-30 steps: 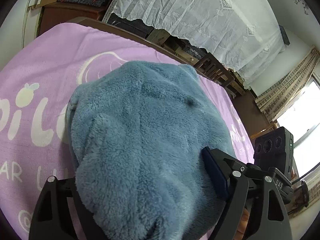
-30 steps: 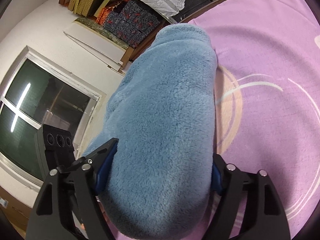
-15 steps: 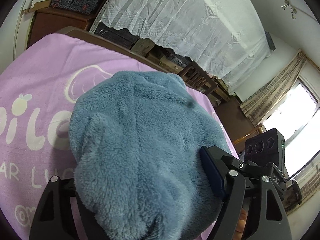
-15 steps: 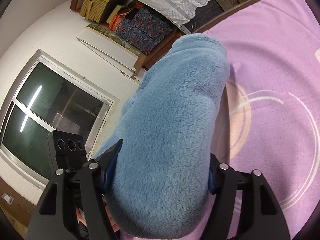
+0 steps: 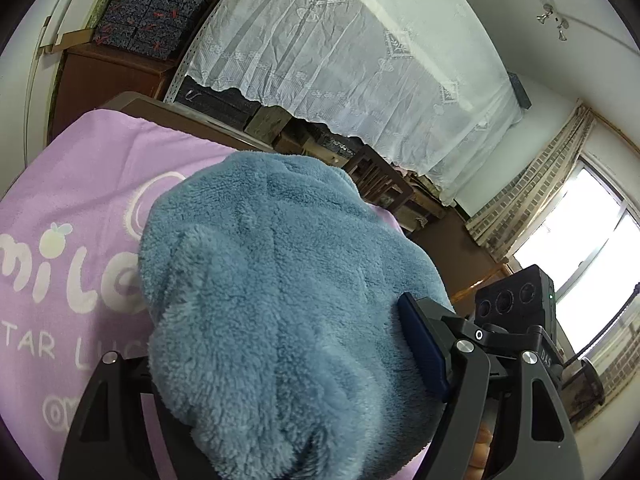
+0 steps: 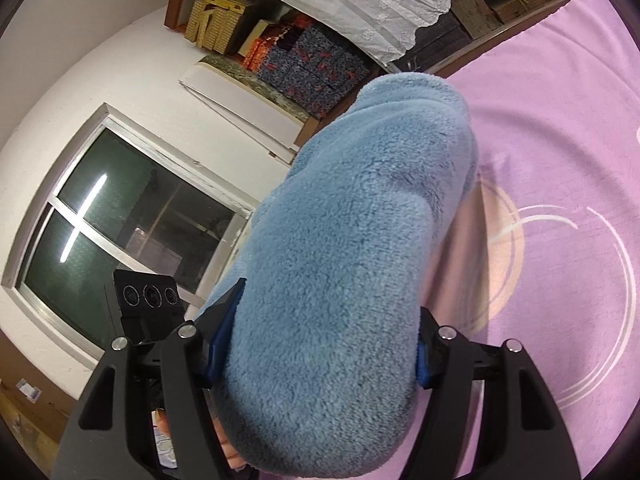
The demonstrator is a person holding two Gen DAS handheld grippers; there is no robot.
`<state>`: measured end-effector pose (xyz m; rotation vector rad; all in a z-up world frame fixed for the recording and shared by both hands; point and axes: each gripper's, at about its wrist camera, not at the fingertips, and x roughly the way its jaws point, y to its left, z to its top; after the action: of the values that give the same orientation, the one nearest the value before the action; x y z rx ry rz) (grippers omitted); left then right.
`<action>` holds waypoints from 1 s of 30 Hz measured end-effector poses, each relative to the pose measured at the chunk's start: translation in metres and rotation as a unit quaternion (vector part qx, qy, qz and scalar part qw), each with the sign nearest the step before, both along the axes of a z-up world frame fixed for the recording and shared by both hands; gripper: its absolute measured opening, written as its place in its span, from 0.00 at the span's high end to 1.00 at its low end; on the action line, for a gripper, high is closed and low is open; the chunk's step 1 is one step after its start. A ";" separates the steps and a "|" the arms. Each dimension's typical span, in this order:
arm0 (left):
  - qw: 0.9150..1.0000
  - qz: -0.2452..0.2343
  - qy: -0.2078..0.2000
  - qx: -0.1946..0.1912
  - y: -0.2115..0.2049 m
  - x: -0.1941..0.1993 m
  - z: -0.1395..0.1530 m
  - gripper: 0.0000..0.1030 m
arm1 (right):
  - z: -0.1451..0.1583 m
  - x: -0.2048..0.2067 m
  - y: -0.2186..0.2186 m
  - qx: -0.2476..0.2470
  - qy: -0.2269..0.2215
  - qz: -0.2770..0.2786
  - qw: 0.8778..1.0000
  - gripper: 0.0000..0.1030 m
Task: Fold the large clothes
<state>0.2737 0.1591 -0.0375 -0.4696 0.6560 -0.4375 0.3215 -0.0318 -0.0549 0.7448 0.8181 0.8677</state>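
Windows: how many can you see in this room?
2. One dark-paned window is in the white wall, left in the right wrist view. One bright window is beside the patterned curtain, right in the left wrist view. Others may be hidden behind the lace curtain.

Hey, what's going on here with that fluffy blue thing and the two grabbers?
A person is folding a thick blue fleece garment over a purple printed blanket, holding a two-finger gripper in each hand. The left gripper is clamped on a bulky bunch of the fleece, and the right gripper is clamped on another thick roll of it. The jaws have just been closing on the fabric. Each bunch fills the space between the pads, and the rest of the garment runs forward over the blanket.
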 end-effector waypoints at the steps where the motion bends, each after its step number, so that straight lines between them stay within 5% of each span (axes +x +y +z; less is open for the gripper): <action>1: 1.000 -0.001 -0.001 0.005 -0.003 -0.005 0.002 0.23 | 0.002 -0.004 -0.003 0.008 0.002 0.002 1.000 0.37; 10: 0.999 -0.020 -0.028 0.038 -0.063 -0.081 0.029 0.23 | 0.025 -0.066 -0.039 0.005 -0.020 0.014 1.000 0.37; 19: 0.993 -0.041 -0.038 0.099 -0.145 -0.137 0.029 0.24 | 0.024 -0.147 -0.119 0.028 -0.031 -0.006 0.999 0.37; 25: 0.991 -0.064 0.002 0.117 -0.177 -0.125 -0.018 0.24 | -0.003 -0.174 -0.164 0.024 -0.014 -0.019 0.999 0.36; 30: 0.987 -0.081 0.068 0.123 -0.190 -0.101 -0.079 0.22 | -0.046 -0.171 -0.186 -0.037 0.042 -0.047 0.997 0.36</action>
<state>0.1727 -0.0311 -0.1165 -0.2122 0.8726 -0.4732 0.1507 -0.2174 -0.1006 0.7524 0.8780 0.7212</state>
